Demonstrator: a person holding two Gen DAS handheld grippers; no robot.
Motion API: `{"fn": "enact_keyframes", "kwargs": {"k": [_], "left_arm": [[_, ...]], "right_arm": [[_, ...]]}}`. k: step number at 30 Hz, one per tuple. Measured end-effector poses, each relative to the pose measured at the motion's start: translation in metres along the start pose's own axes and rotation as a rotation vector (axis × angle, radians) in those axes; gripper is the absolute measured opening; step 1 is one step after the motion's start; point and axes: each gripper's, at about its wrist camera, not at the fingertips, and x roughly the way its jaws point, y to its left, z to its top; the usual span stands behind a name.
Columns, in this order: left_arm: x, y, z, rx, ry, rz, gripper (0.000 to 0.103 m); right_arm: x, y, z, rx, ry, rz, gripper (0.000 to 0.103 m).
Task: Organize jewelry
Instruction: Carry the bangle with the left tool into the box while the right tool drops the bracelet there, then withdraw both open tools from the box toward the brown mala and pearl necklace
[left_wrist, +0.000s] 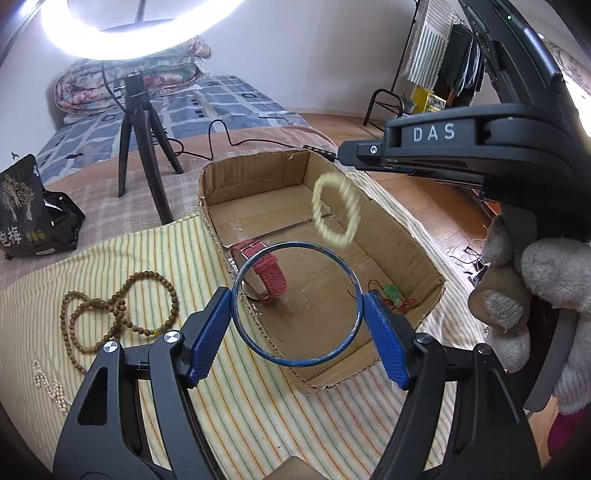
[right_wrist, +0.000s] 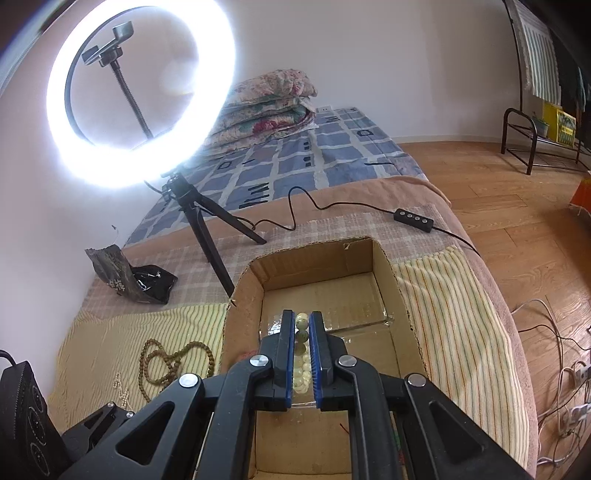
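Note:
My left gripper (left_wrist: 299, 306) is shut on a blue bangle (left_wrist: 295, 360), holding it over the near edge of the cardboard box (left_wrist: 406, 229). A pale bead bracelet (left_wrist: 336, 208) is blurred in the air above the box, below the right gripper's tip. My right gripper (right_wrist: 303, 321) sits over the box (right_wrist: 384, 269) with its blue pads close together around pale beads (right_wrist: 302, 320). A red watch (left_wrist: 267, 275) and a green charm on red cord (left_wrist: 392, 294) lie in the box. Brown prayer beads (left_wrist: 118, 310) and a pearl strand (left_wrist: 51, 384) lie on the striped cloth.
A ring light on a black tripod (left_wrist: 140, 122) stands behind the box, its cable and remote (right_wrist: 413, 216) trailing right. A black snack bag (left_wrist: 29, 218) lies at the left. The bed edge drops to wood floor (right_wrist: 517, 229) on the right.

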Motion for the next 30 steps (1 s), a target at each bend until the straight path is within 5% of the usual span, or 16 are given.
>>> {"fn": "enact_keyframes", "kwargs": {"k": [6, 9, 22, 30], "left_arm": [[0.006, 0.002, 0.000, -0.011, 0.026, 0.000, 0.077], [0.009, 0.005, 0.000, -0.015, 0.045, 0.010, 0.077], [-0.002, 0.011, -0.006, -0.014, 0.039, 0.023, 0.077], [-0.016, 0.019, -0.008, -0.021, 0.031, 0.035, 0.077]], "right_arm": [[-0.004, -0.009, 0.001, 0.045, -0.014, -0.037, 0.060], [-0.008, -0.011, 0.002, 0.051, -0.030, -0.065, 0.071], [-0.019, -0.015, 0.000, 0.061, -0.047, -0.096, 0.077], [-0.028, -0.012, -0.003, 0.063, -0.051, -0.119, 0.091]]}}
